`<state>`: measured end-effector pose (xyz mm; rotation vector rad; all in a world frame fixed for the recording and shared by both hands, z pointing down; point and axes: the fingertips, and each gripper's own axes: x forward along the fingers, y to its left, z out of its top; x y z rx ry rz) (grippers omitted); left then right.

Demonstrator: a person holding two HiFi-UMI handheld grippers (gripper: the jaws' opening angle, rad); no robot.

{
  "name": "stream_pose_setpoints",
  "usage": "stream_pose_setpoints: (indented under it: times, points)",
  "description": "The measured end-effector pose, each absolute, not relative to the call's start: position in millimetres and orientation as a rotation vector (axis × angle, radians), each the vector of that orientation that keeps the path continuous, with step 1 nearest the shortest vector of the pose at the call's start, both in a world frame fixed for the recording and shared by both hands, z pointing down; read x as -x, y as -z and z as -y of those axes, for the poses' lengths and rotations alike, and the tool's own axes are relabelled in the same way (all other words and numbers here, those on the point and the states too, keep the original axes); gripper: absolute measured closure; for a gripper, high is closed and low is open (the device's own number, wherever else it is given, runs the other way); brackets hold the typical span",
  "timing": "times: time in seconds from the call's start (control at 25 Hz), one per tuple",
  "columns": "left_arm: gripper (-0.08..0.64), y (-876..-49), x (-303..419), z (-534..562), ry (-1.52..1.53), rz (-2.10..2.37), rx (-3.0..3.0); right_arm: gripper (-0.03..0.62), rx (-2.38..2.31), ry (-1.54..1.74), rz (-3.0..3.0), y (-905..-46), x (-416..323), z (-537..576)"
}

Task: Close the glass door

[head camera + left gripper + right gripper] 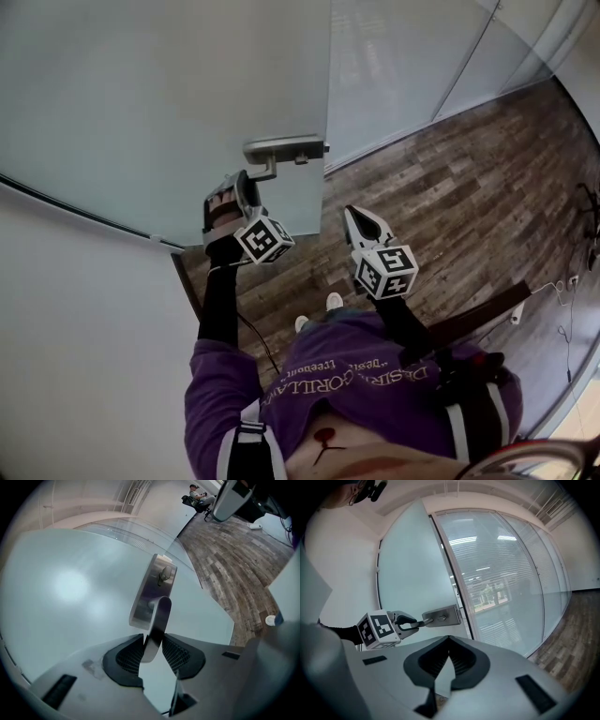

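Door: the frosted glass door (169,112) stands open, filling the upper left of the head view. Its free edge runs down just right of the handle, with nothing meeting it.
Handle: a metal lever handle (281,150) on a plate (152,592) near that free edge. The lever points toward the person.
Left gripper: the left gripper (152,644) is clenched on the lever's end, its pads pressing on both sides of the metal.
Right gripper: the right gripper (353,216) has its jaws together and nothing between them. It hangs beside the door's edge over the floor (450,197), touching nothing.
Beyond the door: a glass wall (511,573) with blinds behind it, and wooden floor showing past the edge.
Done: the handle is grasped, so the door is in hand.
Left: as I judge it, the whole swing. The edge must be brought to its frame, which I cannot place for certain in these views, and the latch must catch. Then the lever can be let go.
Progress: early, with the grip made and the door not yet shut.
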<state>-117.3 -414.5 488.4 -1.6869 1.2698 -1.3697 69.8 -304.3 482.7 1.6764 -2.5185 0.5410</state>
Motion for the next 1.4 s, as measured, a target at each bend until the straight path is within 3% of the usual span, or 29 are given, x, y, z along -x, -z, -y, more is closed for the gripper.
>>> stream_pose_setpoints:
  times: [1.4]
  points:
    - [0.436,-492.1,116.6,494.2,1.434,-1.284,1.778,0.595,-1.75,-0.554,2.509,-471.5,-57.2,381.5]
